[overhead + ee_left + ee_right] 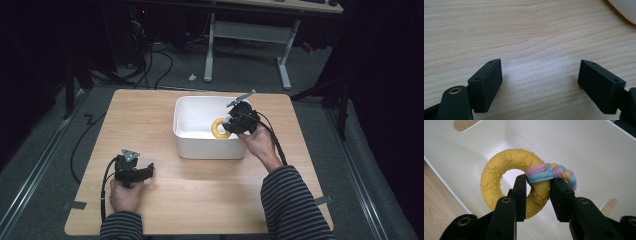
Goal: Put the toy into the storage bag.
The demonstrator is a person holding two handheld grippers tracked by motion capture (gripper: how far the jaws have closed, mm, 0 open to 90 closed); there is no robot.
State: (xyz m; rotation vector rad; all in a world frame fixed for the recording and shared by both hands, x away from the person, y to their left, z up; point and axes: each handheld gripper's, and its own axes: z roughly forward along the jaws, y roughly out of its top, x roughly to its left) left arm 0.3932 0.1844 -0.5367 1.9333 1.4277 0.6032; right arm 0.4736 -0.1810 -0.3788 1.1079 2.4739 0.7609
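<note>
My left claw (148,171) sits low on the table (150,115), near my side of it. Its jaws are wide apart. Nothing is between them, just bare wood. My left hand (125,195) rests behind it. It is well apart from the bin (182,140).

The white bin is in the middle of the table, a bit toward the far side. A corner of it peeks into my left gripper view.

My right claw (537,192) is over the bin. It holds the ring (496,180). The ring is yellow, with little paw bumps on it. A soft rope (552,173) in pink, blue and yellow is tied on one side. My jaws pinch the ring right by the rope: one jaw goes through the hole and the other is on the outside. The ring is up in the air inside the bin, near its right wall. I cannot tell if it touches the floor of the bin.

What could go wrong? I think the ring could slip, because it is round and bumpy and I hold only a thin part. It may swing or twist if I move fast. The rope could catch on a jaw when I let go, and the ring would hang there. If I lift too low, the ring could bump the bin wall and push the bin.
</note>
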